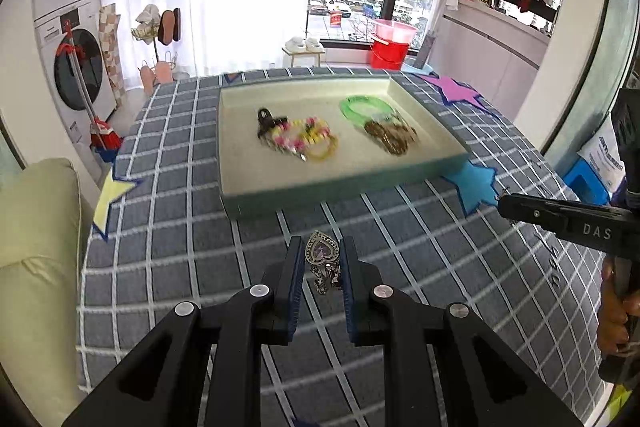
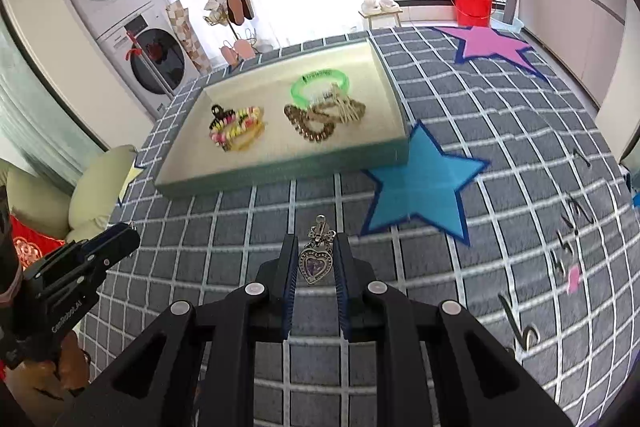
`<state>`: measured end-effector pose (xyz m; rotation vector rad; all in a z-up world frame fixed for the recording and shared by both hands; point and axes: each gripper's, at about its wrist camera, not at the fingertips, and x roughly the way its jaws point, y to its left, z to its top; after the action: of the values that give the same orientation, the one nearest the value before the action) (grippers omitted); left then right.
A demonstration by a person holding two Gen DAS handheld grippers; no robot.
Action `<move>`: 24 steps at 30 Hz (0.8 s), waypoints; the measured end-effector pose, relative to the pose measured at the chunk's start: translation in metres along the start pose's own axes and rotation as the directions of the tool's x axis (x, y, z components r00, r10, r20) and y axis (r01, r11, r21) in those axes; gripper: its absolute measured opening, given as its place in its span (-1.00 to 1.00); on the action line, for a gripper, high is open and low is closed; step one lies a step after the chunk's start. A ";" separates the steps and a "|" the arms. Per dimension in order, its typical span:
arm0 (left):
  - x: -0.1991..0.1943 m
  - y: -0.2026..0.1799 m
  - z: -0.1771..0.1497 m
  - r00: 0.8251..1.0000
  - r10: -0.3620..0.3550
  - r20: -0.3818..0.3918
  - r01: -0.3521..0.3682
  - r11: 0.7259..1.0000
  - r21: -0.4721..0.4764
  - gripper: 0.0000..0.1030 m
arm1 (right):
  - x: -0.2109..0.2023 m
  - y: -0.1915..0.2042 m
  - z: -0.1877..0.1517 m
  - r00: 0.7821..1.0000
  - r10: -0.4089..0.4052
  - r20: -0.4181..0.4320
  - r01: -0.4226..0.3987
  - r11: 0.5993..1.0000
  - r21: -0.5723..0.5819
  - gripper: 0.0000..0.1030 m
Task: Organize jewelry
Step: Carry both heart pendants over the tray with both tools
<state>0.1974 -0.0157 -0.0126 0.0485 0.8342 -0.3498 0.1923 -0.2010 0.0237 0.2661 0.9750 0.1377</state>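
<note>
My left gripper (image 1: 321, 243) is shut on a silver heart earring (image 1: 321, 254) with a purple stone, held above the checked cloth. My right gripper (image 2: 315, 239) is shut on a matching heart earring (image 2: 316, 263). A shallow cream tray (image 1: 240, 183) lies ahead, also in the right wrist view (image 2: 248, 169). It holds a black hair clip (image 1: 267, 119), beaded bracelets (image 1: 308, 141), a green bangle (image 1: 362, 107) and a bronze chain bracelet (image 1: 390, 137). The right gripper's finger shows at the right edge of the left view (image 1: 560, 217).
The table wears a grey checked cloth (image 1: 180, 247) with paper stars: blue (image 2: 424, 187), pink (image 2: 492, 43), yellow (image 1: 112, 191). A cream cushion (image 1: 32, 247) lies off the left edge. Washing machines (image 1: 76, 67) and a red bucket (image 1: 390, 49) stand beyond.
</note>
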 end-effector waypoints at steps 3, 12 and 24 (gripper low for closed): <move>0.006 0.003 0.013 1.000 0.008 0.009 -0.008 1.000 0.003 -0.37 | 0.003 0.002 0.013 1.000 0.005 0.009 -0.005 1.000 -0.004 -0.63; 0.026 0.007 0.043 0.999 0.031 0.033 -0.031 0.999 0.016 -0.37 | 0.018 0.005 0.052 0.999 0.027 0.022 -0.027 1.000 -0.009 -0.63; 0.055 0.016 0.071 0.998 0.041 0.040 -0.040 0.999 -0.012 -0.37 | 0.049 0.008 0.083 0.996 0.089 -0.005 -0.089 0.996 0.014 -0.63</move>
<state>0.2877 -0.0293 -0.0065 0.0475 0.7940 -0.3071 0.2885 -0.1946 0.0308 0.3219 0.9699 0.2132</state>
